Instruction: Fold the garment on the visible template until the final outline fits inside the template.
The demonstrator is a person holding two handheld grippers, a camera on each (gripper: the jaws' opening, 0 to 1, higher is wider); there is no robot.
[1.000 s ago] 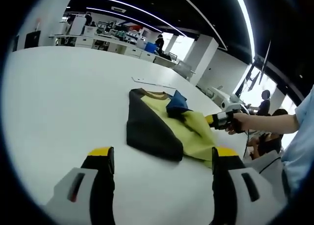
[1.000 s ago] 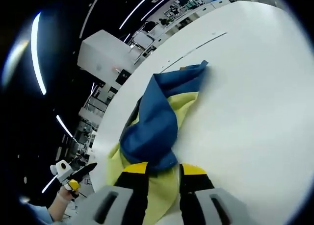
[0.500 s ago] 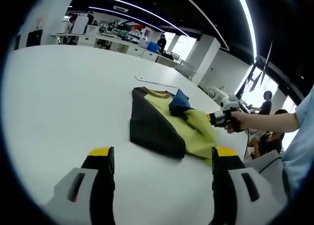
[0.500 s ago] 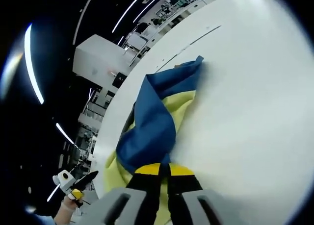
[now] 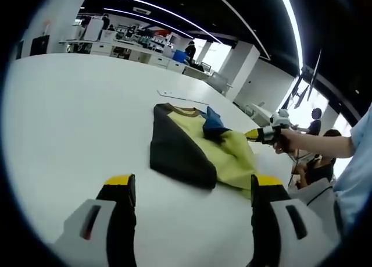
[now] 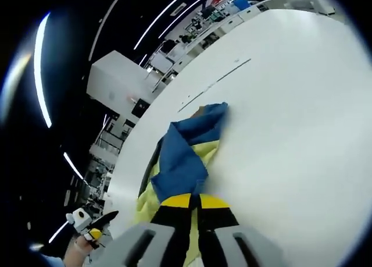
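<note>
since a moment ago the right gripper point(image 6: 195, 202) has drawn back from the table point(image 6: 302, 104), jaws clamped on the garment point(image 6: 183, 159), whose blue sleeve runs lengthwise straight ahead of it. the left gripper point(image 5: 192, 188) hangs open, farther off, the garment point(image 5: 192, 145) ahead between its jaws.

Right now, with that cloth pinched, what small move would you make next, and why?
Probably carry the blue flap further across the garment. The right hand-held gripper is shut on it, and the yellow side is not yet folded. The left hand-held gripper hangs open, short of the garment.
</note>
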